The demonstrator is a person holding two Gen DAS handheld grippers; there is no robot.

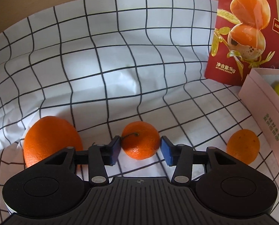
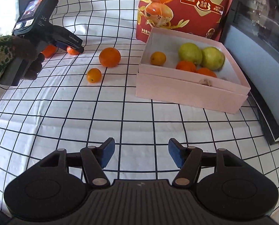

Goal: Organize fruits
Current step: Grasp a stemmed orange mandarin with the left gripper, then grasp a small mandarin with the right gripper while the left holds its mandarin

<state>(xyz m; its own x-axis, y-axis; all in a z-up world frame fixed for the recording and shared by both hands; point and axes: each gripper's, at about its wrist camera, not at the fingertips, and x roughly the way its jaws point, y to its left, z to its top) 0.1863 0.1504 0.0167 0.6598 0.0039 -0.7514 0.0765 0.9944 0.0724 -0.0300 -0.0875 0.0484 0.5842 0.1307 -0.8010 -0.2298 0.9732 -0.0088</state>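
Observation:
A small mandarin (image 1: 140, 140) with a stem lies on the checked cloth (image 1: 102, 65) between the blue pads (image 1: 115, 148) of my left gripper (image 1: 140, 141). The pads stand right at its two sides, and I see no squeeze on it. A large orange (image 1: 51, 140) lies to its left and a spotted orange (image 1: 242, 146) to its right. In the right wrist view the left gripper (image 2: 72, 46), held by a gloved hand (image 2: 17, 56), covers that mandarin (image 2: 72, 51). My right gripper (image 2: 140, 151) hangs open over bare cloth with nothing between its fingers.
A pink box (image 2: 186, 93) holds two yellow-green fruits (image 2: 190, 53) and three orange ones (image 2: 158, 58). An orange (image 2: 109, 57) and a smaller one (image 2: 93, 75) lie loose left of it. A red bag (image 2: 186, 5) stands behind; a dark-framed panel (image 2: 252, 65) borders the right.

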